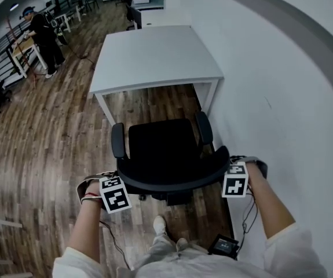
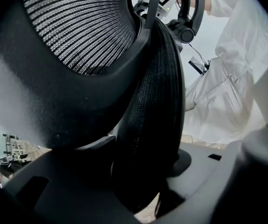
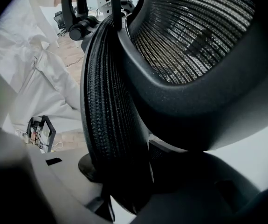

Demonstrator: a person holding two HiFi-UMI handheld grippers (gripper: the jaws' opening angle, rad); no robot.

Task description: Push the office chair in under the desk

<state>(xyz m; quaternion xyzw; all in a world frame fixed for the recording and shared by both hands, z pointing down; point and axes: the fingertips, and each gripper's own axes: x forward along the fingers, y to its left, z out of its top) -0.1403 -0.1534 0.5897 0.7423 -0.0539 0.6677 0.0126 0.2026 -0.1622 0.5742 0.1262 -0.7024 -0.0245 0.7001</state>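
clamping chair backrest [image 1: 172, 184] ends: left tool [image 1: 123, 182], right tool [image 1: 224, 168]; desk [image 1: 154, 57] ahead.

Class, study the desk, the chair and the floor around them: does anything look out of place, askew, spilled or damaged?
Only the black mesh-backed office chair: it stands out in front of the white rectangular desk, its seat not under the top. Nothing looks spilled or damaged.

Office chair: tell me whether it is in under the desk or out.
Out. In the head view the office chair stands wholly short of the desk, with a strip of wood floor showing between them.
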